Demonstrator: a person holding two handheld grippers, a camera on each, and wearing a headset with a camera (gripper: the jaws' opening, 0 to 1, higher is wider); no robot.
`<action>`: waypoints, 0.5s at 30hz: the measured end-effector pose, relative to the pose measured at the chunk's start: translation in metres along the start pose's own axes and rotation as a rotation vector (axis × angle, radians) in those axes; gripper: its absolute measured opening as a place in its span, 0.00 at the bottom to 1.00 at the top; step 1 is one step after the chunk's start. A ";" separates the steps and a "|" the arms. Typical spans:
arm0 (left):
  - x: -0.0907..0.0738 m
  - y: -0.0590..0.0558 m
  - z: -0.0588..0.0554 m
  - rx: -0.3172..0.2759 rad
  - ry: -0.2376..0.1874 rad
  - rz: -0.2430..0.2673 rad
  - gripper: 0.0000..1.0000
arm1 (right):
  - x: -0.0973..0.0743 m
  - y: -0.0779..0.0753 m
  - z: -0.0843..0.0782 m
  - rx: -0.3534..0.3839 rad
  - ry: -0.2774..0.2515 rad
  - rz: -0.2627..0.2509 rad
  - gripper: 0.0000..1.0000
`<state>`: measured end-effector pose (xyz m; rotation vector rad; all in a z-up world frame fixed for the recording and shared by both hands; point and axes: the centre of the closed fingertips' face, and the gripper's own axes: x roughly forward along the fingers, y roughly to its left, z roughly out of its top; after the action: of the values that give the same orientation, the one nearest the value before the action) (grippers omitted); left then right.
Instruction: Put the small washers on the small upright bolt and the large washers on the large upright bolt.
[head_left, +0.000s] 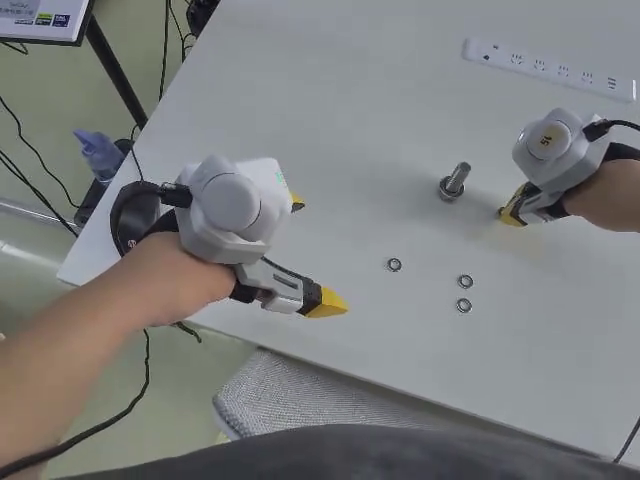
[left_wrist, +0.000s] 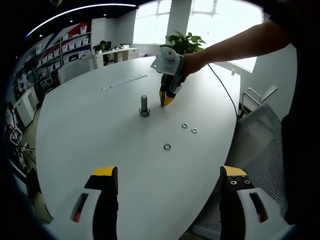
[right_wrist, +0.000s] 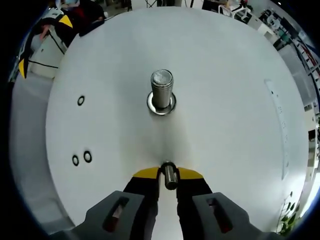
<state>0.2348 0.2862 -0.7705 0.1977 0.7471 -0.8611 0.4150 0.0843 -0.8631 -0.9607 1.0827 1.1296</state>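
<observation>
I see right claw (right_wrist: 169, 172) clamped on small bolt (right_wrist: 170, 178), low centre of right gripper view, near upright large bolt (right_wrist: 161, 90). Left claw (left_wrist: 168, 172) wide apart. 3 washers (head_left: 394, 265) loose on surface (head_left: 350, 100).

No text legible. Board (head_left: 40, 18) at head view's top-left carries print too small to read; yellowish mark atop right gripper (head_left: 512, 214) is blurred.

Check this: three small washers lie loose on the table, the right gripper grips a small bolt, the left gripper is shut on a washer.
Wrong about the left gripper: the left gripper view shows its jaws wide apart, holding nothing. The rest stands.
</observation>
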 end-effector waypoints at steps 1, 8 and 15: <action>0.000 0.000 0.000 0.000 0.000 0.000 0.84 | 0.000 0.000 0.000 -0.001 0.001 0.000 0.13; -0.002 0.000 -0.001 -0.005 0.001 0.005 0.83 | 0.000 0.001 0.000 -0.005 0.003 0.003 0.13; -0.002 -0.003 -0.001 -0.005 0.001 0.005 0.83 | 0.001 0.002 0.001 -0.009 0.005 0.006 0.14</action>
<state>0.2307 0.2858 -0.7694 0.1952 0.7496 -0.8540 0.4135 0.0859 -0.8638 -0.9679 1.0856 1.1378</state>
